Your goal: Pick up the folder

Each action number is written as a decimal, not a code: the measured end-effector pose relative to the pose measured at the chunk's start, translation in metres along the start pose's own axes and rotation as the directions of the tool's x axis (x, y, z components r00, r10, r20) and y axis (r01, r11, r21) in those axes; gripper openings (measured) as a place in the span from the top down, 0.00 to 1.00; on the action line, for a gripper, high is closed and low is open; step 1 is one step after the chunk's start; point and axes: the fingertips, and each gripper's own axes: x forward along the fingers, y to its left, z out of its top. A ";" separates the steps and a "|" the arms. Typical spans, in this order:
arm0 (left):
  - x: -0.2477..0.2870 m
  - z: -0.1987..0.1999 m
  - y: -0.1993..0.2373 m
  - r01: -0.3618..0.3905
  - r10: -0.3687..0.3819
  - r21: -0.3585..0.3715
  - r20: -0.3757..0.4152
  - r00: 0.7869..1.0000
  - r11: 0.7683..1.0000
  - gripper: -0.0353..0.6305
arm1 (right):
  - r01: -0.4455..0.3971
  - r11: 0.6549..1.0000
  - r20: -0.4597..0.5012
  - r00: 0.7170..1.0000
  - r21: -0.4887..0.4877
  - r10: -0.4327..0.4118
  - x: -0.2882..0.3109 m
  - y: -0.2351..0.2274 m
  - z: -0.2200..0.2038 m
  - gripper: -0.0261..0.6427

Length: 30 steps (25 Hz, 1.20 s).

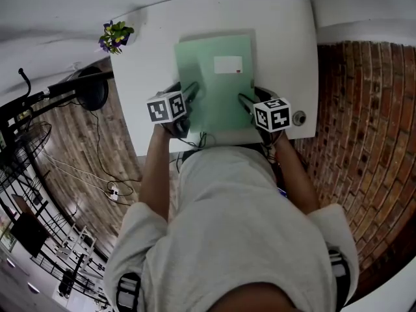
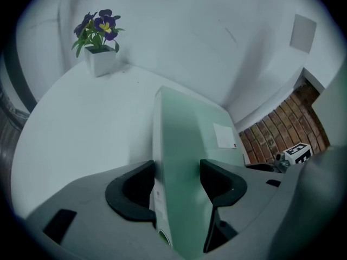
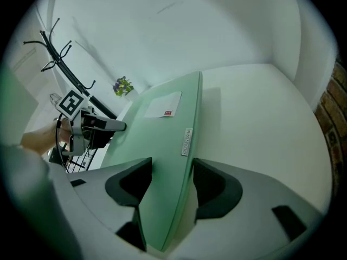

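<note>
Gripping the green folder (image 1: 218, 77) from both sides, with the lift itself seemingly the only part left to do.

Nearest the person, the left hand-held gripper (image 2: 177, 179) is closed on the folder's edge at about 8 o'clock, both jaws pressed against it; the right hand-held gripper (image 3: 172, 179) clamps the opposite edge at about 4 o'clock in the same way. The folder lies over the middle of the white counter (image 1: 286, 38), white label (image 1: 227, 64) facing up; whether it has cleared the surface I cannot tell. A potted flower (image 1: 116, 36) stands at the counter's far corner, around 10 o'clock.
</note>
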 end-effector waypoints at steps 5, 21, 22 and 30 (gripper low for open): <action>-0.008 0.003 -0.008 -0.005 0.004 0.023 0.030 1.000 1.000 0.53 | 0.009 0.999 0.017 1.000 -0.032 -0.008 -0.008 0.001 0.004 0.61; -0.047 0.023 -0.032 -0.032 0.020 0.058 0.193 0.981 0.998 0.53 | 0.081 0.978 0.129 0.990 -0.194 -0.056 -0.043 0.013 0.039 0.61; -0.050 0.026 -0.034 -0.036 0.022 0.060 0.208 0.978 0.998 0.53 | 0.083 0.976 0.138 0.989 -0.200 -0.056 -0.045 0.014 0.041 0.61; -0.071 0.035 -0.058 -0.059 0.028 0.096 0.291 0.956 0.994 0.53 | 0.098 0.969 0.211 0.976 -0.226 -0.049 -0.069 0.015 0.051 0.61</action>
